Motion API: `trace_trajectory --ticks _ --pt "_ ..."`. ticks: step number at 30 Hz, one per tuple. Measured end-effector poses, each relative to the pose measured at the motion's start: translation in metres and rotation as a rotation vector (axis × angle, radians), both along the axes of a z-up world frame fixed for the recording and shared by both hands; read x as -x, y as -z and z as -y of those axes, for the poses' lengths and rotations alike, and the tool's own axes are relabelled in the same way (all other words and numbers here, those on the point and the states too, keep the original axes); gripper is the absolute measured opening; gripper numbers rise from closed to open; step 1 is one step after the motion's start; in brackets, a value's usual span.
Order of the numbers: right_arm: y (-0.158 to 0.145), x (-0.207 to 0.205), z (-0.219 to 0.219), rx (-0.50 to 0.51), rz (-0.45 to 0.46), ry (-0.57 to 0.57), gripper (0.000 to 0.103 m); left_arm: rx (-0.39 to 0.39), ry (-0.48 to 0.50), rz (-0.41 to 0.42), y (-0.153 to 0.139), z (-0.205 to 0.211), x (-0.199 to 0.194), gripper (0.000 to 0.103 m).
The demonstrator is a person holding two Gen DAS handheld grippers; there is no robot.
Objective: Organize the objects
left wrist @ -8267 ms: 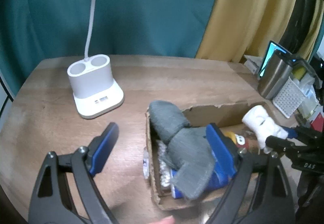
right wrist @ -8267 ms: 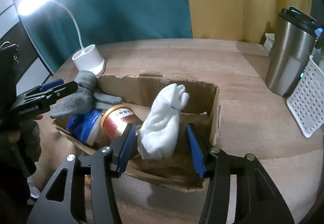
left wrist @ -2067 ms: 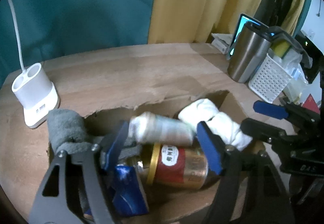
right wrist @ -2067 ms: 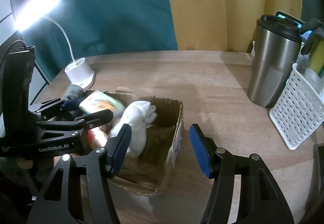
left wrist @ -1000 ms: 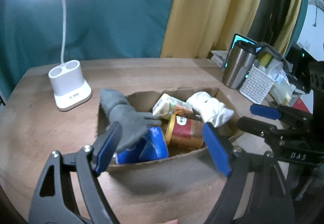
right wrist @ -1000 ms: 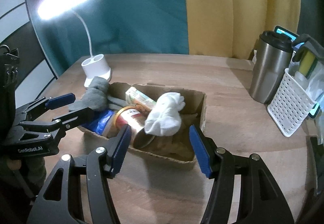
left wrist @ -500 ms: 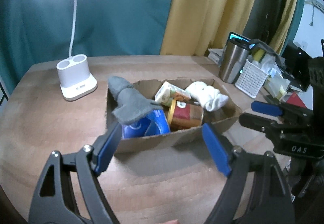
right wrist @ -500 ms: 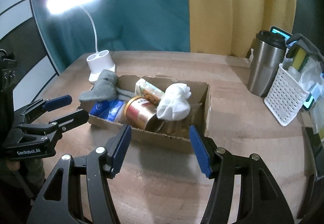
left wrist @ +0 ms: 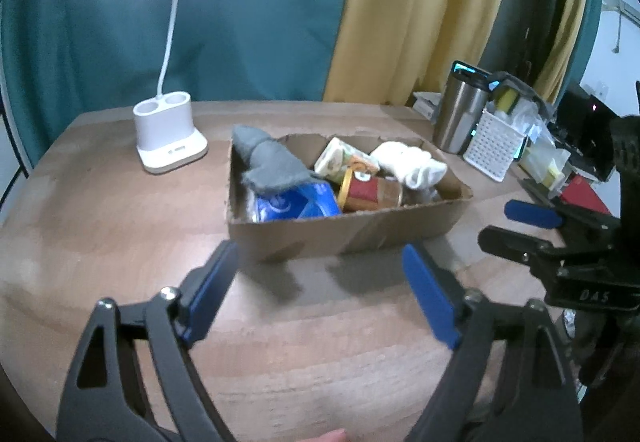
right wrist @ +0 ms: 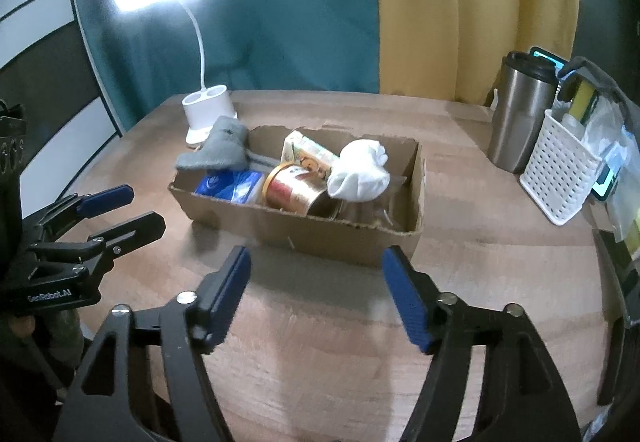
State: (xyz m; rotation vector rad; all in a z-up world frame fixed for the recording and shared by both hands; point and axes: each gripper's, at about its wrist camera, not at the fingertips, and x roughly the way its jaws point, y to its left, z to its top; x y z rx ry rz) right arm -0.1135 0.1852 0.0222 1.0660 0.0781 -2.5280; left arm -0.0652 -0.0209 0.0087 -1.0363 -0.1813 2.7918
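From the left wrist view, the left gripper (left wrist: 320, 292) hangs above the wooden table (left wrist: 100, 210) with its blue-padded fingers spread wide and nothing between them, short of the near wall of the cardboard box (left wrist: 344, 230). Inside the box, a grey sock (left wrist: 266, 162) drapes over the left end, partly covering a blue packet (left wrist: 296, 202); beside that lies a gold and red can (left wrist: 370, 192) on its side, with a pale carton (left wrist: 340, 160) behind it and a white sock (left wrist: 410, 162) bundled toward the right end. A white lamp base (left wrist: 170, 132) stands on the table to the left of the box, well apart from it, and a steel tumbler (left wrist: 458, 118) and a white perforated basket (left wrist: 494, 148) sit off to the right. The right gripper (left wrist: 532, 224) shows at the right edge, apparently open, though the angle is poor. From the right wrist view, the right gripper (right wrist: 316, 292) is likewise wide open and empty, held in front of the cardboard box (right wrist: 340, 238). The grey sock (right wrist: 218, 152) spills over the box's far left corner, the white sock (right wrist: 360, 172) rests on the can (right wrist: 296, 190), and the left gripper (right wrist: 120, 210) sits at the left, fingers parted and holding nothing.
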Motion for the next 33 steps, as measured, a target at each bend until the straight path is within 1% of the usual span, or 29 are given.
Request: trace_trajectory --ticks 5,8,9,10,11,12,13,28,33 --pt "0.004 -0.011 -0.005 -0.003 -0.002 0.008 0.072 0.010 0.005 -0.004 0.001 -0.004 -0.011 0.090" --pt "0.006 -0.017 -0.008 -0.001 -0.004 0.014 0.073 0.013 0.005 -0.004 0.001 -0.005 -0.016 0.094" --pt "0.007 -0.019 -0.009 0.000 -0.003 0.015 0.076 0.015 0.004 -0.004 0.001 -0.005 -0.017 0.094" --pt "0.007 -0.021 -0.009 0.001 -0.003 0.016 0.083 0.016 0.003 -0.003 0.001 -0.005 -0.018 0.094" --pt "0.007 -0.022 -0.010 0.003 -0.004 0.018 0.084 0.017 0.003 -0.003 0.001 -0.005 -0.019 0.095" --pt "0.008 -0.023 -0.010 0.003 -0.004 0.023 0.085 0.018 0.002 -0.003 0.001 -0.005 -0.020 0.098" --pt "0.008 -0.024 -0.010 0.002 -0.004 0.027 0.085 0.019 0.001 -0.004 0.001 -0.004 -0.021 0.102" --pt "0.003 -0.031 -0.017 -0.001 -0.031 0.050 0.085 0.031 0.008 -0.016 -0.003 -0.005 -0.024 0.102" --pt "0.002 -0.032 -0.017 -0.002 -0.035 0.049 0.085 0.032 -0.004 -0.035 -0.006 -0.004 -0.025 0.102"
